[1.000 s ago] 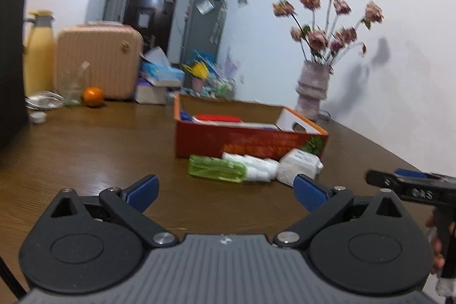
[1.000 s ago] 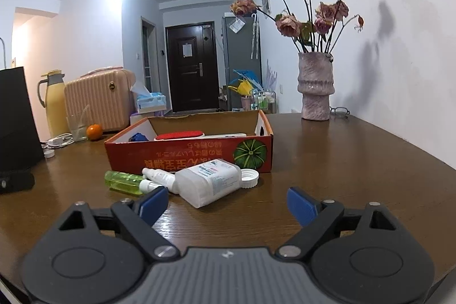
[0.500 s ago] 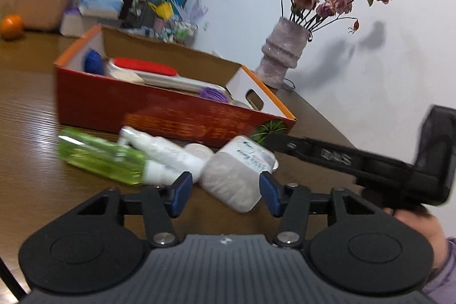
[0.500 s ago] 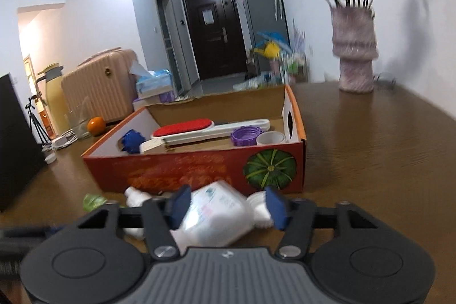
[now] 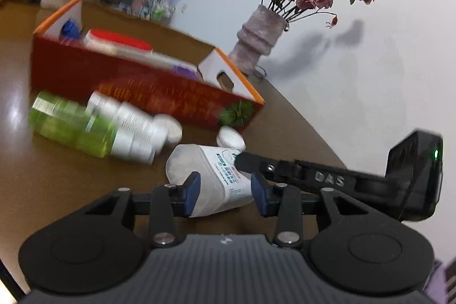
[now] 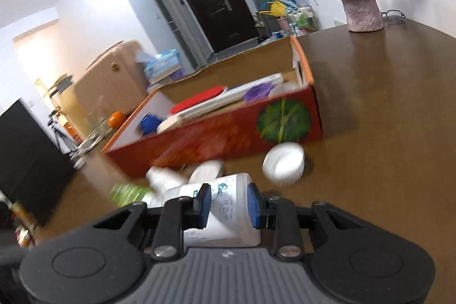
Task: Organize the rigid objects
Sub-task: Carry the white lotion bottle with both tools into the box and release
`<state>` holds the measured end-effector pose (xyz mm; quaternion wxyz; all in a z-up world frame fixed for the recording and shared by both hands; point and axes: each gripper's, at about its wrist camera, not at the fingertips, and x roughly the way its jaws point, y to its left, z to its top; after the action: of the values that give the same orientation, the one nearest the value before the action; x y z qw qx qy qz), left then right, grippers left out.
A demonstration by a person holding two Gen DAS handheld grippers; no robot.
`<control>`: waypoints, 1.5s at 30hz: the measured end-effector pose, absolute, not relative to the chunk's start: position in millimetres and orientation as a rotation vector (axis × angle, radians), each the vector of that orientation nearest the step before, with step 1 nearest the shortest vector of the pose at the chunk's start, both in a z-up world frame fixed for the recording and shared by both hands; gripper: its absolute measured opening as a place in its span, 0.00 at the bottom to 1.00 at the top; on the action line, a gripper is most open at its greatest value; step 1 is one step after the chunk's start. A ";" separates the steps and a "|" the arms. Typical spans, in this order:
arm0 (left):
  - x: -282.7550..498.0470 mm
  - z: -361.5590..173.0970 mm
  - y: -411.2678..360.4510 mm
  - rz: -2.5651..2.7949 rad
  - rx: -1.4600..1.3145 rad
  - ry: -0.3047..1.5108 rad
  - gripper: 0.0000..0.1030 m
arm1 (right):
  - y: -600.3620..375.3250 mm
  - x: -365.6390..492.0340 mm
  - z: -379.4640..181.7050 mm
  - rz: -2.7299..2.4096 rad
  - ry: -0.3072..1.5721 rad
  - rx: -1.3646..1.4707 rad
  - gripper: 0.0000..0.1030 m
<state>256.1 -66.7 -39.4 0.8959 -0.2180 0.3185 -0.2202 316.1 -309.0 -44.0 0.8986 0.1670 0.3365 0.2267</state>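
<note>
A white square bottle (image 5: 211,173) lies on the brown table in front of the red cardboard box (image 5: 159,96). My left gripper (image 5: 223,194) has its fingers around the bottle's base end. My right gripper (image 6: 229,202) is closed on the same white bottle (image 6: 225,215) from the other end, and it shows in the left wrist view (image 5: 313,175). A green bottle (image 5: 68,124), a small white bottle (image 5: 128,118) and a loose white cap (image 6: 283,163) lie beside it. The box (image 6: 216,138) holds a red item, a blue item and a purple lid.
A vase of dried roses (image 5: 260,39) stands behind the box near the wall. A pink suitcase (image 6: 111,81), an orange (image 6: 116,118) and a black box (image 6: 25,161) sit at the table's left. Glasses (image 6: 394,14) lie by the vase.
Both grippers moved in and down onto the white bottle and their jaws narrowed. The right gripper now has the bottle between its fingers; the left gripper's fingers now flank it.
</note>
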 end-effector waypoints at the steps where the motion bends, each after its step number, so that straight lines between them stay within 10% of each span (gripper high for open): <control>1: 246.5 -40.4 -61.0 -0.455 -0.469 0.667 0.34 | -309.2 303.2 -44.5 0.482 0.702 0.354 0.26; 31: 160.7 -39.8 -24.3 -0.357 -0.456 0.659 0.43 | -273.1 177.9 -38.1 0.549 0.717 0.389 0.27; 45: 321.1 53.8 -31.7 -0.414 -0.457 0.510 0.40 | -277.8 290.7 56.3 0.530 0.458 0.334 0.27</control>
<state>321.1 -31.7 53.8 0.9209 -0.2225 0.2485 -0.2016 290.7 -277.8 56.3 0.9257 0.1627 0.2233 0.2583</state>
